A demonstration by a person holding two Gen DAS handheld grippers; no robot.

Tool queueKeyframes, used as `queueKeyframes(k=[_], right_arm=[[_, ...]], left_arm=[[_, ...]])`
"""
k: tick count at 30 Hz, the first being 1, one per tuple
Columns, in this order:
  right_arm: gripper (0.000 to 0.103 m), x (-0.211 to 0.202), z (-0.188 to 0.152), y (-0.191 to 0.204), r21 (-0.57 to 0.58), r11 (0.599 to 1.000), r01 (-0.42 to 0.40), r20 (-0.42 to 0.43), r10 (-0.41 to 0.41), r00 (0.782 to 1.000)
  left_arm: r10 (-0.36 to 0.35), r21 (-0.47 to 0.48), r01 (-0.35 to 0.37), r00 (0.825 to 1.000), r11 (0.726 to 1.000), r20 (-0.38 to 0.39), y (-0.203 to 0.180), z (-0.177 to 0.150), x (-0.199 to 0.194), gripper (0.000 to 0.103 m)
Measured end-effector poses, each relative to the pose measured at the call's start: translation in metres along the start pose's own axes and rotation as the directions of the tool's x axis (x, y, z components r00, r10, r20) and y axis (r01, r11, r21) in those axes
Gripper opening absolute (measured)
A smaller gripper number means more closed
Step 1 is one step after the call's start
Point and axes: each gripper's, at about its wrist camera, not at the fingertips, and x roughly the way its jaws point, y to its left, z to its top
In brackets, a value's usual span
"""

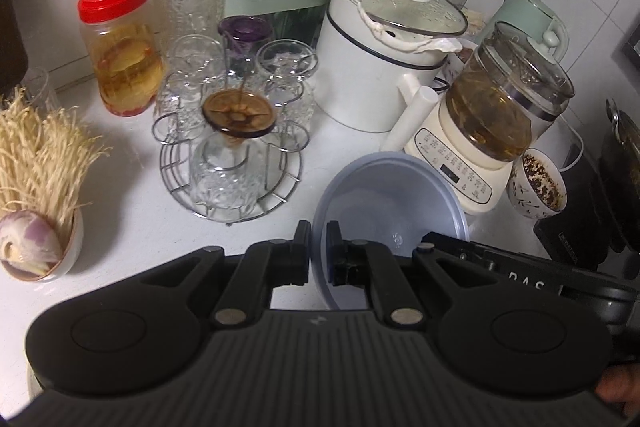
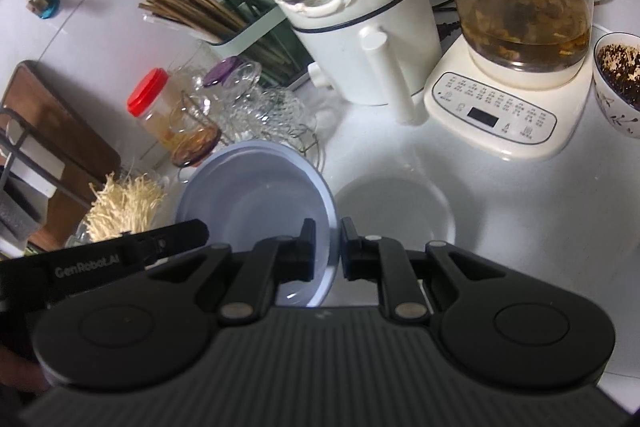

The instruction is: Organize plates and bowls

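I have the blue bowl (image 1: 390, 223) clamped by its rim from two sides: my left gripper (image 1: 318, 253) pinches the left edge, one finger inside and one outside, and my right gripper (image 2: 335, 251) pinches the opposite edge the same way. The bowl seems to hang just above the white counter (image 2: 520, 227), judging by its shadow there. To carry it well, I judge both hands must travel together and level; if one leads, the thin rim could twist out of a pinch.

The biggest thing close by is the white cooking pot (image 1: 384, 59) with its glass lid, right behind the bowl. Next to it stands the glass kettle (image 1: 504, 107) on its cream base, just beside the bowl's far rim. To the left, the wire rack of glasses (image 1: 228, 163) sits near, and those would tip easily. The jar with the red lid (image 1: 120, 47) stands further back. The small patterned cup (image 1: 538, 185) of dark crumbs sits by the kettle base; I should not brush it.
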Motion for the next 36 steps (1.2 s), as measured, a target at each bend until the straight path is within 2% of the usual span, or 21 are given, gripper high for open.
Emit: queueKeyframes(k=[18, 22, 36], right_arm=[[0.017, 0.032, 0.015, -0.037, 0.027, 0.998, 0.064, -0.074, -0.062, 0.995], [0.017, 0.036, 0.016, -0.036, 0.01, 0.997, 0.078, -0.08, -0.077, 0.994], [0.017, 0.038, 0.016, -0.05, 0.041, 0.989, 0.14, -0.082, -0.136, 0.987]], left_arm=[[-0.011, 0.002, 0.011, 0.992, 1.0, -0.124, -0.018, 0.007, 0.066, 0.009], [-0.022, -0.029, 0.018, 0.989, 0.999, -0.148, -0.014, 0.006, 0.074, 0.009], [-0.053, 0.013, 0.057, 0.982, 0.998, -0.182, -0.028, 0.012, 0.093, 0.009]])
